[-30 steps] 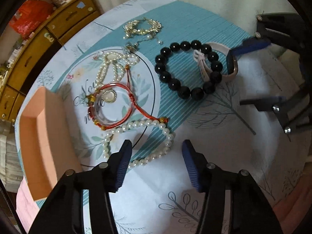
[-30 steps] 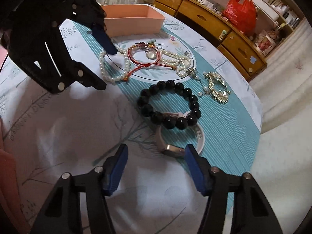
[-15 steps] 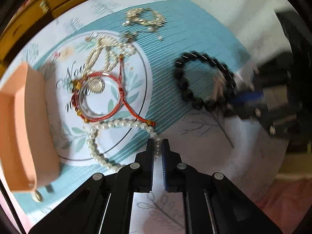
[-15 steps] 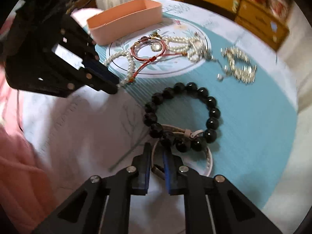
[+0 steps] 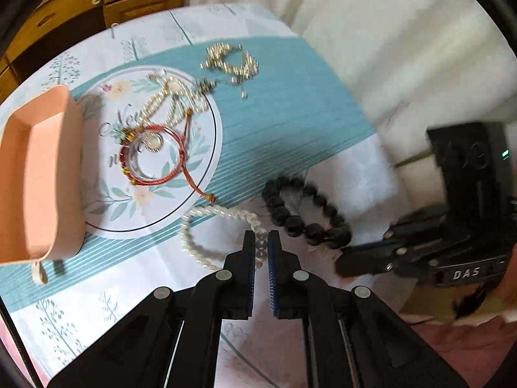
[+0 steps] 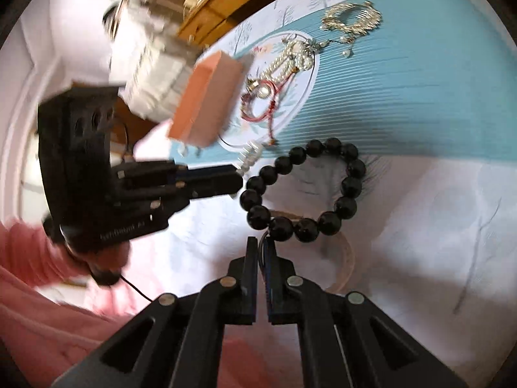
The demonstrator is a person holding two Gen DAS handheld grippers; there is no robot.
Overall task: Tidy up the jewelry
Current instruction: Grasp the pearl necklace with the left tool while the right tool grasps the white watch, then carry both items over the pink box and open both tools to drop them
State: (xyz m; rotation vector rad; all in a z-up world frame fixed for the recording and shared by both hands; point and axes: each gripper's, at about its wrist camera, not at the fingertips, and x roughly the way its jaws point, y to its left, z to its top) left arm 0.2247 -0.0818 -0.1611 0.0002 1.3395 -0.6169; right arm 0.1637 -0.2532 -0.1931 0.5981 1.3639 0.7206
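My left gripper [image 5: 261,239] is shut on the white pearl bracelet [image 5: 206,226], whose loop trails left on the cloth. My right gripper [image 6: 261,242] is shut on a pale pink band bracelet [image 6: 345,258], which lies under the black bead bracelet [image 6: 303,187]. The black bead bracelet also shows in the left wrist view [image 5: 303,213], beside the right gripper [image 5: 362,258]. The left gripper shows in the right wrist view [image 6: 232,177]. The pink box [image 5: 35,174] stands open at the left. A red cord bracelet [image 5: 155,158], a pearl strand [image 5: 171,97] and a gold chain [image 5: 229,61] lie further back.
The table has a white and teal cloth [image 5: 290,113] with a round printed motif [image 5: 155,148]. A wooden drawer chest [image 5: 97,0] stands behind the table. A white curtain [image 5: 387,32] hangs at the right.
Both grippers went from open to shut, the left on the pearl bracelet and the right on the pink band. Both bracelets have been dragged toward me; the black beads came along.
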